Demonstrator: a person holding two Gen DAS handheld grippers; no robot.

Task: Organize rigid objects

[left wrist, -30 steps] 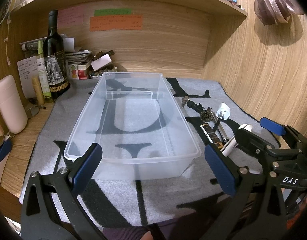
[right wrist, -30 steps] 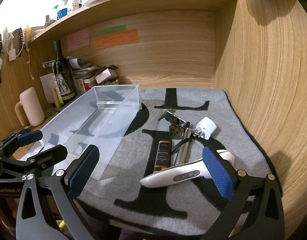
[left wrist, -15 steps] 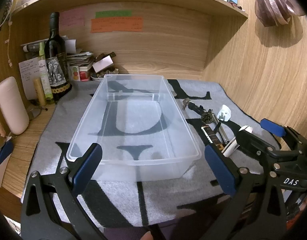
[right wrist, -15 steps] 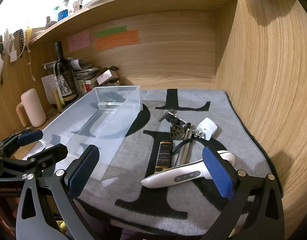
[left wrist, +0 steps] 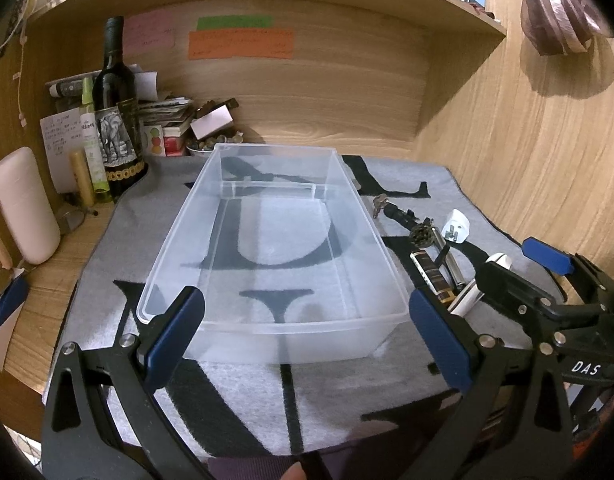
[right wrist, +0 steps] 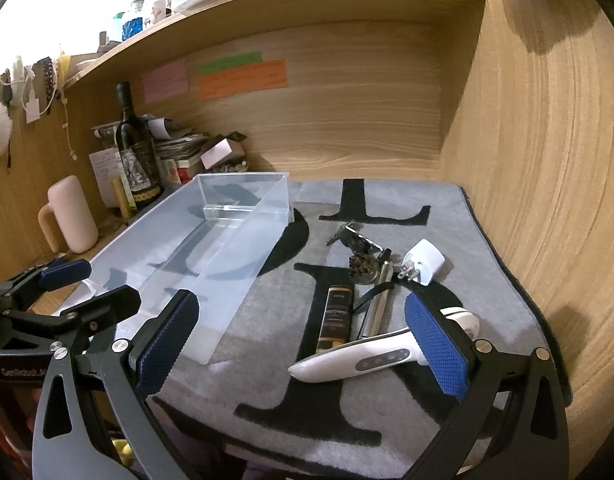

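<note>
A clear plastic bin [left wrist: 179,232] [right wrist: 243,276] stands empty on the grey mat. My left gripper [left wrist: 307,336] is open and empty at the bin's near end. To the bin's right lie a white handheld device [right wrist: 371,360], a dark brown tube [right wrist: 337,312], a metal rod [right wrist: 377,304], a white plug adapter [right wrist: 425,266] [left wrist: 457,226] and a metal tool with keys [right wrist: 357,240] [left wrist: 391,210]. My right gripper [right wrist: 303,344] is open and empty, just above the white device; it also shows in the left wrist view [left wrist: 523,272].
A wine bottle [left wrist: 117,112], small bottles, papers and boxes crowd the back left corner. A pink mug [left wrist: 23,208] stands at the left on the wooden desk. Wooden walls close the back and right side, and a shelf runs overhead.
Both views have shifted only slightly; the left gripper has drawn back a little from the bin. Nothing on the mat has moved and both grippers stay open.
</note>
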